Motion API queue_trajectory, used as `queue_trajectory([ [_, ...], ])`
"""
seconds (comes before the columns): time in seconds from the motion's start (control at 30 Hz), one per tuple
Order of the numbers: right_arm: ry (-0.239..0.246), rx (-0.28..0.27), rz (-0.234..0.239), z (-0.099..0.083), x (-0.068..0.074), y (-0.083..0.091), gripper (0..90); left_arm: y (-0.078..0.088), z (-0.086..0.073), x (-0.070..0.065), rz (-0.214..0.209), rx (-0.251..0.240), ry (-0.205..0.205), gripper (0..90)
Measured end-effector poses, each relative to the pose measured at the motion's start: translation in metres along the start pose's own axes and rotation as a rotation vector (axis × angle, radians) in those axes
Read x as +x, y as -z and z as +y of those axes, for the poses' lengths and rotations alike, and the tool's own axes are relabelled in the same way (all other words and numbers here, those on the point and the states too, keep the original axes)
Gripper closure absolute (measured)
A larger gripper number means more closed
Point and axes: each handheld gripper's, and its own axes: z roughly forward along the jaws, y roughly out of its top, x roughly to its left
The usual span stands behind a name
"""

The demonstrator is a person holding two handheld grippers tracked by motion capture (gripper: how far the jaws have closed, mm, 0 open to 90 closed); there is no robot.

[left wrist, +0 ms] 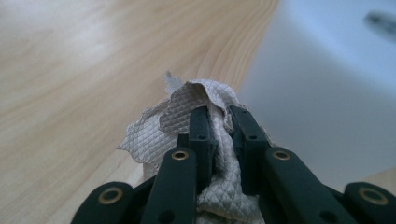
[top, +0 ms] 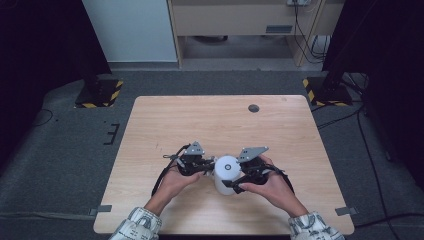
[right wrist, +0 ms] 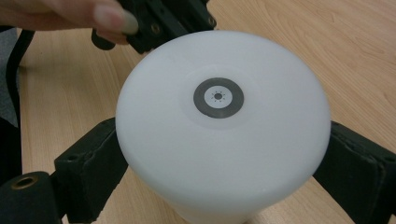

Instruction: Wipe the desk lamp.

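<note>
A white round container with a grey ring at the middle of its flat top stands on the wooden table, near the front edge. My right gripper clamps it from both sides, and its black pads press on the wall; in the high view the right gripper sits at the container's right. My left gripper is shut on a beige quilted cloth and holds it against the container's left side. In the high view the left gripper touches the container.
A dark round hole lies in the tabletop at the back right. The person's forearms come in from the front edge. Black stands with yellow-striped bases sit on the floor beyond the table.
</note>
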Motion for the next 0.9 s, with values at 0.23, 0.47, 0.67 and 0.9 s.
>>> queue_trajectory([
  [0.23, -0.002, 0.0, -0.004, 0.0, 0.0, 0.0, 9.1, -0.006, -0.003, 0.001, 0.009, 0.033, -0.002, 79.6],
  [0.47, 0.001, 0.0, -0.006, 0.001, 0.0, 0.0, 9.1, 0.007, 0.009, 0.001, -0.002, -0.058, 0.013, 79.6],
  [0.67, 0.0, 0.003, -0.007, 0.001, 0.001, -0.001, 9.1, 0.004, 0.01, 0.003, -0.009, -0.061, 0.022, 79.6],
  [0.9, -0.001, 0.002, -0.009, 0.001, 0.001, -0.001, 9.1, -0.001, 0.002, 0.002, -0.002, 0.008, 0.003, 79.5],
])
